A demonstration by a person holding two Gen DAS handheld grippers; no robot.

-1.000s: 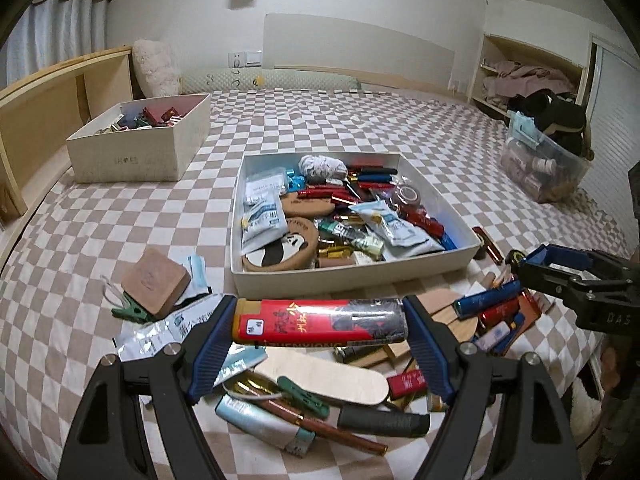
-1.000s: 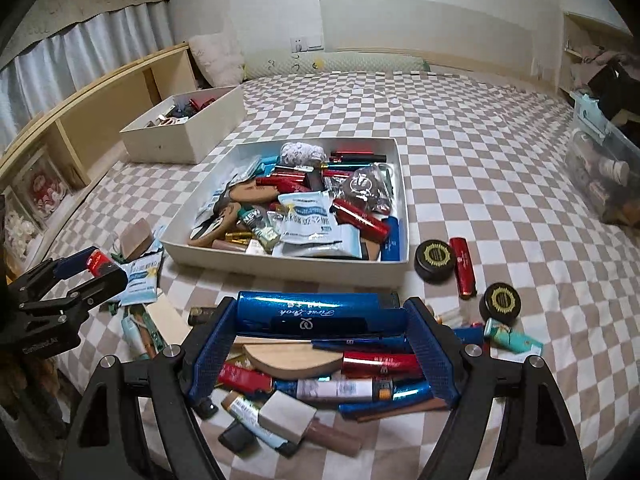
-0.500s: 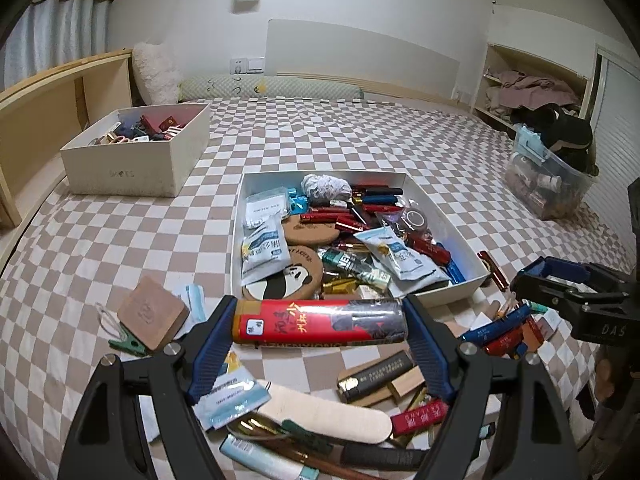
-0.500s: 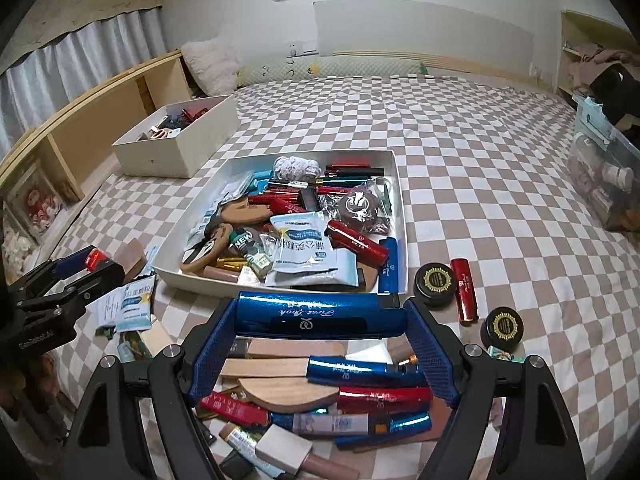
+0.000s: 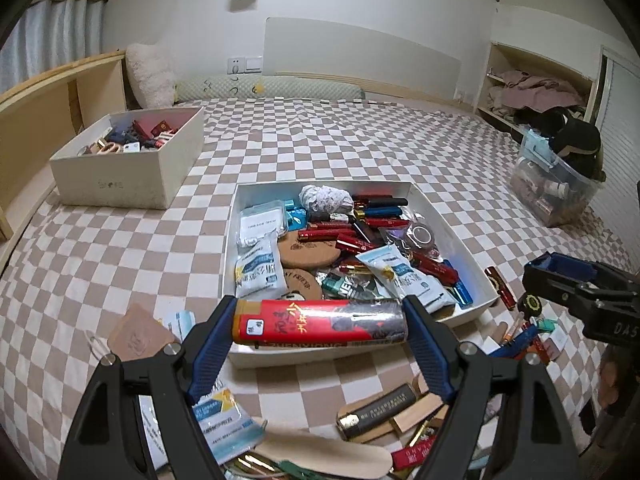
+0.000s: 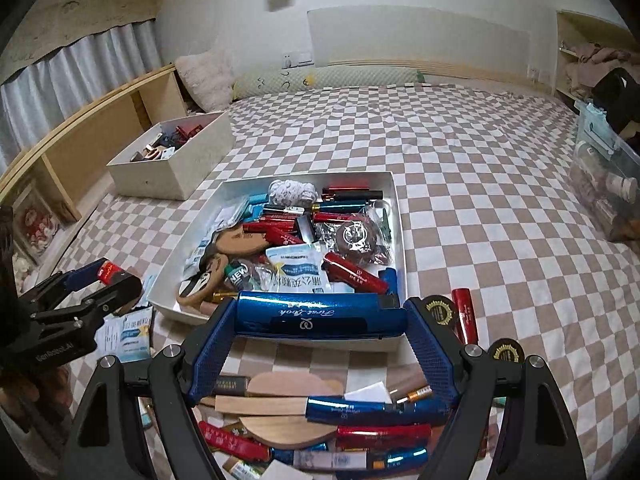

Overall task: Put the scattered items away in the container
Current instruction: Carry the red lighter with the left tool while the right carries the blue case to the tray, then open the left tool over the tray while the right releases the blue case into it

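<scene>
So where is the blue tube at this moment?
The blue tube is clamped crosswise in the right hand-held gripper, over the near wall of the white tray, above the loose pile.

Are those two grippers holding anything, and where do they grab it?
Left gripper clamps a red tube by its ends; right gripper clamps a blue tube likewise.

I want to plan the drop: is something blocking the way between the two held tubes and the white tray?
Nothing visible: the red tube and blue tube sit at the white tray's near edge, open top ahead.
</scene>
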